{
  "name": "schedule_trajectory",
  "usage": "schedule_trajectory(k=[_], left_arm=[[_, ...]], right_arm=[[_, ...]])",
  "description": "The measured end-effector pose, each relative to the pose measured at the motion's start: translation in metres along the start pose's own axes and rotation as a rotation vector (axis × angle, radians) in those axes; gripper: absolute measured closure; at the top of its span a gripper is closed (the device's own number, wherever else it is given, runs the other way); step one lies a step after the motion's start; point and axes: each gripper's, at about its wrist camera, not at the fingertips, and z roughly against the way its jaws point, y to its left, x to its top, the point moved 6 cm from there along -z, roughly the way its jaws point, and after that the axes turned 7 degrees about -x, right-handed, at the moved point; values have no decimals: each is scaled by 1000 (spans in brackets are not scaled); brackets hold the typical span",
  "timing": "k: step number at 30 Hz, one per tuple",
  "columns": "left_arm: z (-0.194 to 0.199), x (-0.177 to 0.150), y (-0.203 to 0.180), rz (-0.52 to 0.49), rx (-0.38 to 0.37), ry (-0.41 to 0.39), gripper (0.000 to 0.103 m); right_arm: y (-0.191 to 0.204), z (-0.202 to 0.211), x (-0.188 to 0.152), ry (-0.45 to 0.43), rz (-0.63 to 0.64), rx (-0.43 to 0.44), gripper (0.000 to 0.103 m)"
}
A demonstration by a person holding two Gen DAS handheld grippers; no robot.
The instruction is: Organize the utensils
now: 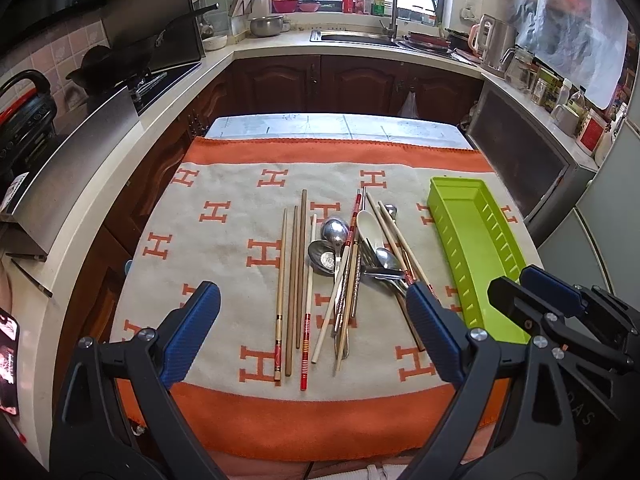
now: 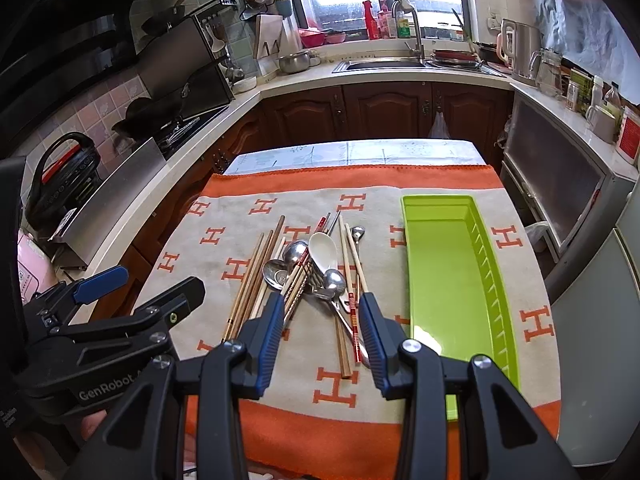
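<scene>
Nothing sorted yet: green tray [image 2: 444, 276] empty at the right of the blanket-covered bench [image 1: 224, 184], utensil pile [image 1: 352, 256] of chopsticks and spoons loose just left of it. Left gripper [image 1: 312, 320] jaws wide, right gripper [image 2: 320, 320] jaws narrower, both holding nothing. Only right view shows tray's whole floor.
</scene>
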Motion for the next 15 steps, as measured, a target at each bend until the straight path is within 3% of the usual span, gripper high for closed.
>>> schedule_trajectory(k=[15], left_arm=[[1,2,1,1,0,-2,10]], right_arm=[[2,1,-1,0,4,-1,64]])
